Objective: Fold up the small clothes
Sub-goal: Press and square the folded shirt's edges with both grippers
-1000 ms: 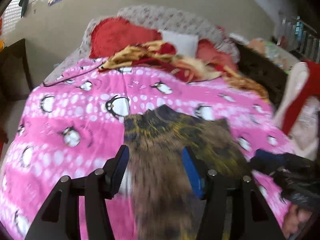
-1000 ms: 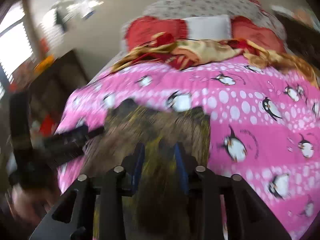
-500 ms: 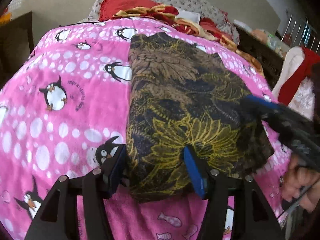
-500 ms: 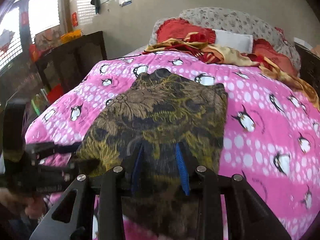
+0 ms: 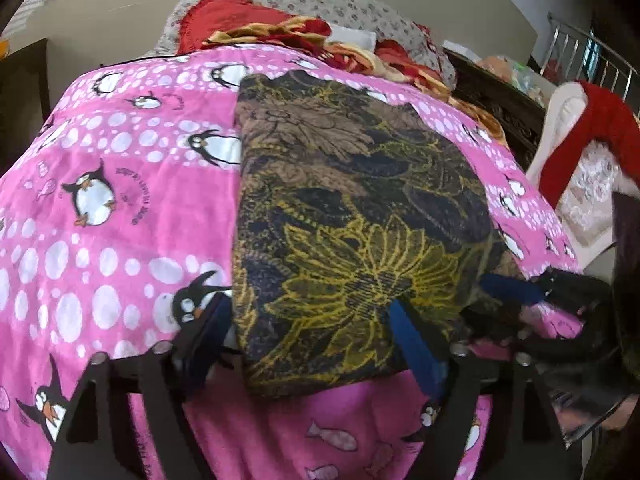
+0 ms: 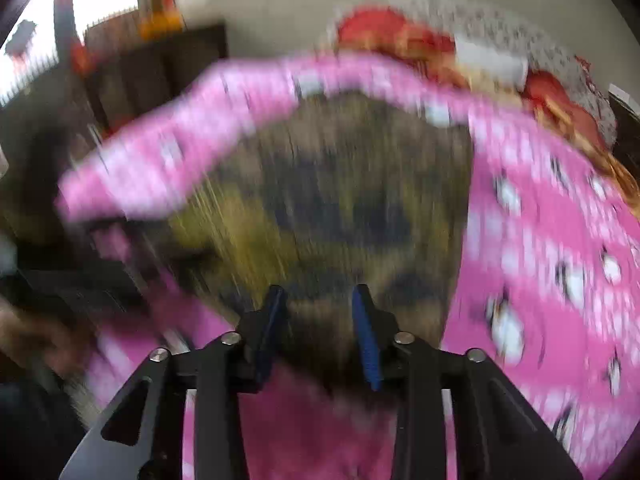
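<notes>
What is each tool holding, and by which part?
Left tool: jaws opening, nothing gripped; near edge of the patterned garment lies between them. Right tool: same edge between its fingers, grip unclear through blur.

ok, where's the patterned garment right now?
In the left wrist view the dark yellow-flowered garment lies spread on the pink penguin blanket, right of centre, its near hem between the opening left gripper fingers.

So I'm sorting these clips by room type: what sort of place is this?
Most likely a bedroom in a home: a bed under a pink penguin blanket, pillows heaped at its head, and a patterned garment spread out on it.
</notes>
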### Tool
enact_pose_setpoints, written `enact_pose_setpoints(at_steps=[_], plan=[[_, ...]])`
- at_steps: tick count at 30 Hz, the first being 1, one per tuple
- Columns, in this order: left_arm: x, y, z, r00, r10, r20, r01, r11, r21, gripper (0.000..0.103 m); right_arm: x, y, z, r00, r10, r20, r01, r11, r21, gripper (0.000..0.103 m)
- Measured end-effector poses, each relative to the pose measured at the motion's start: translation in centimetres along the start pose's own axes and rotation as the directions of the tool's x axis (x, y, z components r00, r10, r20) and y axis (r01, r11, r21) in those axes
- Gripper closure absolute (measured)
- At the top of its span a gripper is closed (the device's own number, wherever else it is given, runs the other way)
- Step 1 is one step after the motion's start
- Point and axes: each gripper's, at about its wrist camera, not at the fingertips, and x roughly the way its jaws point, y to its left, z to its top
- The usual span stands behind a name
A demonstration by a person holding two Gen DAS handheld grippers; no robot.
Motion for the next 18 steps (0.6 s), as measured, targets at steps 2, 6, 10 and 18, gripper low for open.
enact_pose_setpoints(at_steps=[2,6,10,18], plan=[[0.3,-0.6,0.1,1.0,0.017,-0.023,-0.017,0.999,0.033,0.007,-0.1,0.0,-1.1,0.997,-0.002,0.075,0.002,1.0,0.002,0.067],[0.9,-1.2,0.3,0.997,0.03,-0.065,-0.026,0.998,0.057,0.0,0.0,-0.4,-0.6,0.998,0.009,0.063,-0.01,1.0,0.011,0.066],[0.9,-0.7,0.7,0.996,0.003,-0.084,0.0,0.999,0.036,0.0,0.5,-0.7,0.0,0.998,0.017,0.061,-0.018,1.0,0.014,0.065],[1.3,-1.1,1.1,0.994,0.028,-0.104,-0.024,0.999,0.038,0.0,-0.3,-0.3,-1.0,0.997,0.043,0.069,-0.044,0.999,0.016,0.058]])
